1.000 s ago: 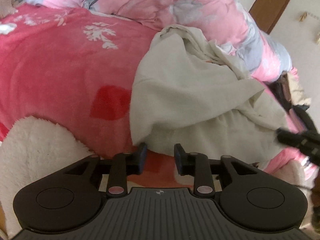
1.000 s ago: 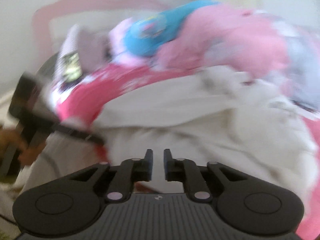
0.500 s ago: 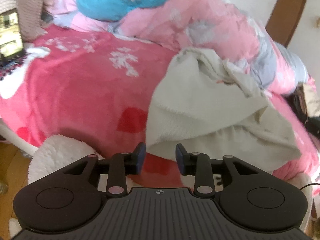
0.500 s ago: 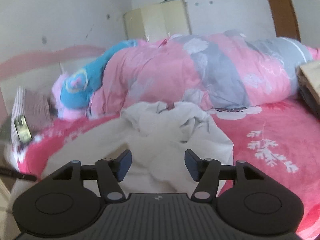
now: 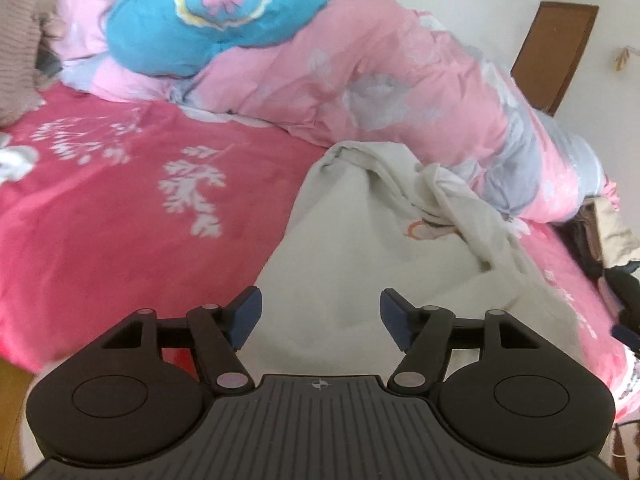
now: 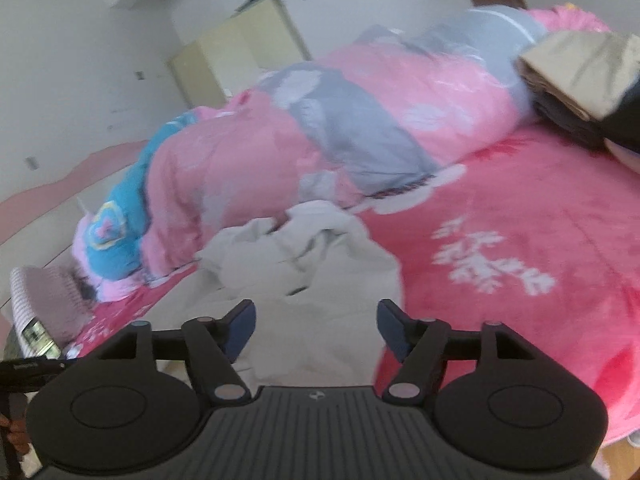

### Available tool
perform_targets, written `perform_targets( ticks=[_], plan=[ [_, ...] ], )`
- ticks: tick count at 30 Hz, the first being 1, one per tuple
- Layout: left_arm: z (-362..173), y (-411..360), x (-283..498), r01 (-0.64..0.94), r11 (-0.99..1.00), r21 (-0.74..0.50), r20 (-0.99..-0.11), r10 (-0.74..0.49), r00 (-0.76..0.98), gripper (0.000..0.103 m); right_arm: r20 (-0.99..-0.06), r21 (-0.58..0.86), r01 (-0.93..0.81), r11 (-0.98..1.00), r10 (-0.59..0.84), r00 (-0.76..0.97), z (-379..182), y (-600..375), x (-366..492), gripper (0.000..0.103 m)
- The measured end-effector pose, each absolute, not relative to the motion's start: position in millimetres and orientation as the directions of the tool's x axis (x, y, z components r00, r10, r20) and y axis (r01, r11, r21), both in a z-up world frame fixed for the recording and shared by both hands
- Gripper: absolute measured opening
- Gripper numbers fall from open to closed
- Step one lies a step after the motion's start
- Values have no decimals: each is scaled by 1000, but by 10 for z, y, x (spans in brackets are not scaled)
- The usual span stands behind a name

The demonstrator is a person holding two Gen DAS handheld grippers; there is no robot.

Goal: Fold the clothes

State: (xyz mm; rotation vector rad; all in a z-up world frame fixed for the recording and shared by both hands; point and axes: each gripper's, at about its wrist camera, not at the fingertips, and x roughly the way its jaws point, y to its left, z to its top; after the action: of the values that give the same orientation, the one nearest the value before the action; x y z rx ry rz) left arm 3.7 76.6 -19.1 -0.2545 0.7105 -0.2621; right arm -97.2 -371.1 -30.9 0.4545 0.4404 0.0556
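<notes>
A cream-white garment (image 5: 400, 248) lies rumpled on a bright pink bedspread with white leaf prints (image 5: 120, 208), its far end bunched against a rolled pink and grey floral duvet (image 5: 380, 80); no neat fold shows, so the folding looks unfinished; the left gripper (image 5: 320, 314) hovers over the near edge of the cloth, jaws spread wide, holding nothing; the right gripper (image 6: 316, 326) does the same from the other side, also empty; a blue plush cushion (image 5: 224, 20) rests on the duvet.

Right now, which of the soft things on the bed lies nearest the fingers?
The crumpled cream garment, spread right before both grippers; the pink quilt and blue cushion lie farther back.
</notes>
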Motion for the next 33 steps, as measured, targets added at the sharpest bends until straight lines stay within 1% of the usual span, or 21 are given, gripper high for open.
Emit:
perform_targets(
  ticks=[1, 5, 7, 11, 14, 20, 23, 24, 25, 28, 30, 33],
  plan=[
    [-245, 739, 107, 140, 938, -316, -618, -315, 720, 66, -415, 450, 58, 891, 151, 897, -312, -3758, -915, 77],
    [-378, 726, 121, 135, 934, -332, -628, -326, 707, 66, -485, 512, 133, 849, 158, 860, -402, -3902, -586, 78],
    [-389, 740, 42, 160, 934, -319, -611, -331, 719, 66, -510, 522, 169, 836, 147, 848, -435, -3901, -439, 78],
    [-376, 828, -68, 168, 938, -302, -598, -324, 733, 66, -435, 480, 41, 877, 197, 878, -306, -3557, -423, 78],
    [-343, 905, -78, 161, 933, -321, -594, -331, 733, 66, -388, 342, -136, 930, 271, 881, -209, -3068, -486, 78],
    [-312, 1005, -198, 142, 929, -342, -582, -328, 744, 67, -404, 132, -242, 961, 275, 872, -353, -2418, -409, 77],
    [-283, 998, -216, 144, 929, -341, -577, -328, 748, 67, -413, 25, -291, 956, 275, 868, -424, -2094, -370, 73],
    [-265, 989, -203, 151, 930, -336, -572, -329, 752, 67, -420, 32, -290, 957, 276, 865, -430, -2061, -339, 71],
    [-247, 979, -189, 159, 930, -331, -565, -331, 755, 69, -408, 69, -295, 953, 297, 863, -390, -2098, -342, 70],
    [-210, 887, -32, 204, 923, -325, -553, -361, 751, 69, -368, 173, -306, 936, 350, 861, -248, -2250, -350, 71],
    [-213, 779, 112, 240, 915, -325, -541, -389, 746, 69, -361, 223, -292, 930, 357, 862, -120, -2449, -319, 72],
    [-275, 551, 299, 300, 895, -330, -515, -437, 738, 69, -399, 283, -233, 930, 335, 854, 24, -2682, -165, 74]
  ],
)
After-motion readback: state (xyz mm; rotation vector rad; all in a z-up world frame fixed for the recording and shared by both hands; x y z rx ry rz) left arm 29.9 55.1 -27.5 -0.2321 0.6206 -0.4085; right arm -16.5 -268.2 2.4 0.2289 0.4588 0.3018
